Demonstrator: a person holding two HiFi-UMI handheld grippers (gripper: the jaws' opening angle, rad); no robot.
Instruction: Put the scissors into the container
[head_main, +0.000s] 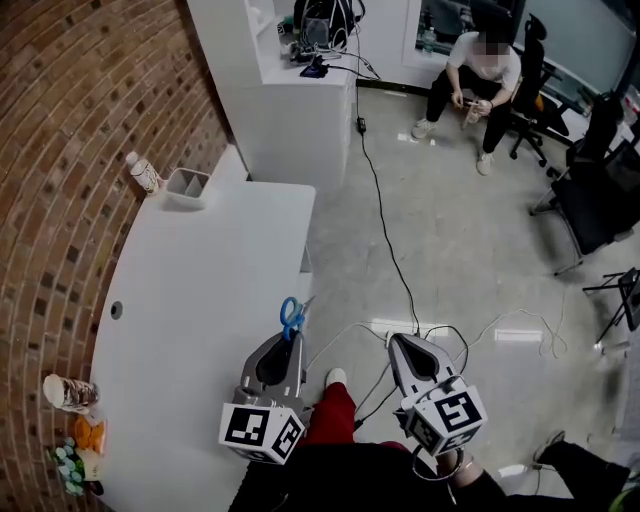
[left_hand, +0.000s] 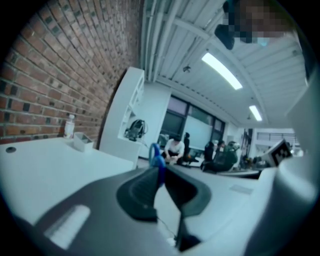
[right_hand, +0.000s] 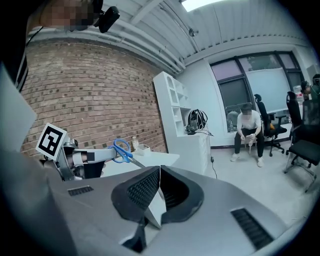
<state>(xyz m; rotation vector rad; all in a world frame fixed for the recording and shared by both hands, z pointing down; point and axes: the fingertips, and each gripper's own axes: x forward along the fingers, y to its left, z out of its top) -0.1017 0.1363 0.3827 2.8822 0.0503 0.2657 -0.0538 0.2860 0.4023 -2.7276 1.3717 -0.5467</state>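
Left gripper (head_main: 289, 342) pinches the scissors (head_main: 292, 313) near their blue handles, blades pointing ahead, over the near edge of the white table (head_main: 200, 290). The right gripper (head_main: 396, 340) hangs beside it off the table, fingers pressed together on nothing. The container (head_main: 186, 186) stands well apart at the table's far end, beside a bottle (head_main: 144, 172). Best to carry the scissors across with a firm pinch, line the blades over one compartment, lower them point-first, then release.
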